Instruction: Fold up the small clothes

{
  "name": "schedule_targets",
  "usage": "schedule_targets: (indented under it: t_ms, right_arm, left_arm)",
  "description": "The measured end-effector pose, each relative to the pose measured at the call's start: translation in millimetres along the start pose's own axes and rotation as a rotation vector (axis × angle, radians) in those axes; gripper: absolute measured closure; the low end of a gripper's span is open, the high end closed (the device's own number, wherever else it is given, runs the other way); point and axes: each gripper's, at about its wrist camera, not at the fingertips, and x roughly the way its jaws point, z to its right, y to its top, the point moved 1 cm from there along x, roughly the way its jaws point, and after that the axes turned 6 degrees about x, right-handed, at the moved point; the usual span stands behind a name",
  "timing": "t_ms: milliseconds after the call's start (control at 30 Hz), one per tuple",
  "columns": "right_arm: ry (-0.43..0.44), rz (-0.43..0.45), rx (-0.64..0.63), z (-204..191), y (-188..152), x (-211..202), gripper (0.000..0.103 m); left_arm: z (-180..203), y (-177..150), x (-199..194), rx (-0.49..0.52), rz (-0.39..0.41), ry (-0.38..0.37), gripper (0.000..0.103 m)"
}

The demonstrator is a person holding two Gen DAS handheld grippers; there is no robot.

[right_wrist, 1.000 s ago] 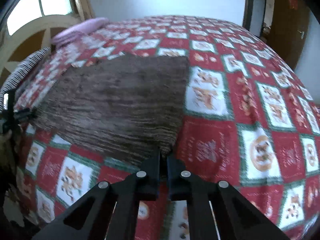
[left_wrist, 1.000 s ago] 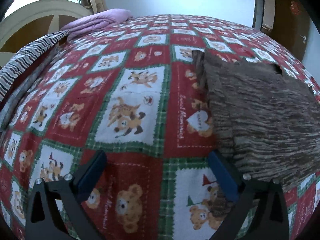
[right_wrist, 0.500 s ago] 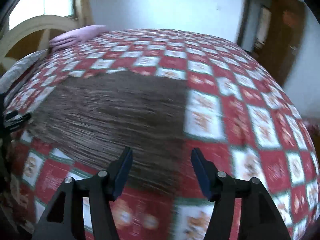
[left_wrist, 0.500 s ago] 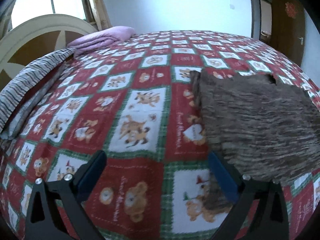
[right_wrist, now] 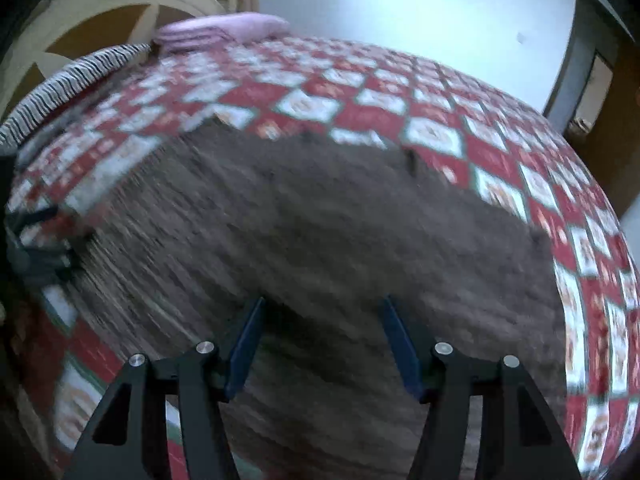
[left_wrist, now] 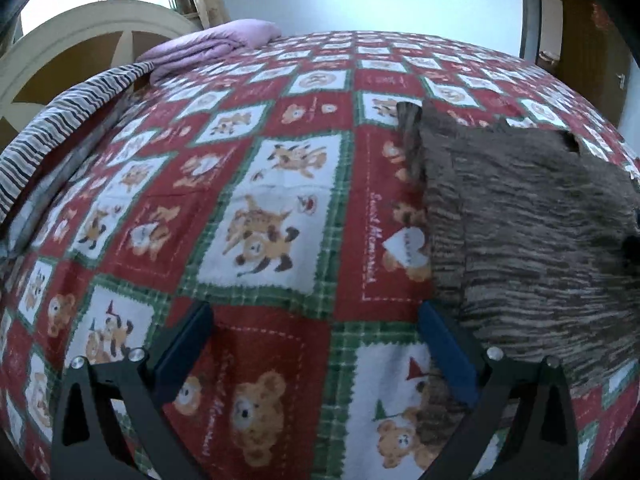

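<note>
Both my grippers stand apart and empty: right gripper (right_wrist: 322,340) directly over the brown streaked knit garment (right_wrist: 320,232) lying flat on the teddy-bear patchwork bedspread (left_wrist: 280,184), left gripper (left_wrist: 314,354) beside its left edge

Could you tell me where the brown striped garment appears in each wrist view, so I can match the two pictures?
Left wrist: the brown striped garment fills the right side, beside the open left claw.
Right wrist: it spreads across the centre, beyond the open right claw.
Shared landmark: the folded purple blanket at the bed's far left.
</note>
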Motion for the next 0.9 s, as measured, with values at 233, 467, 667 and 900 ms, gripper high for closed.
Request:
schedule_targets:
  t_ms: [233,467,667,900]
  right_arm:
    - [0.02,-0.091,-0.029,-31,31,65,0.042]
    - [0.017,-0.05,0.012,-31,34,68,0.04]
    - [-0.027,-0.051,0.024,-36,38,75,0.037]
    - [0.028,0.013,0.075,-10,11,32,0.037]
  left_arm:
    - [4,-2,-3,0.023,0.025,0.037,0.0]
    - [3,-2,-4,0.026,0.031,0.042,0.0]
    - [4,-2,-4,0.026,0.032,0.045,0.0]
    - [-21,-4,-18,-0.076,0.078,-0.029,0.0]
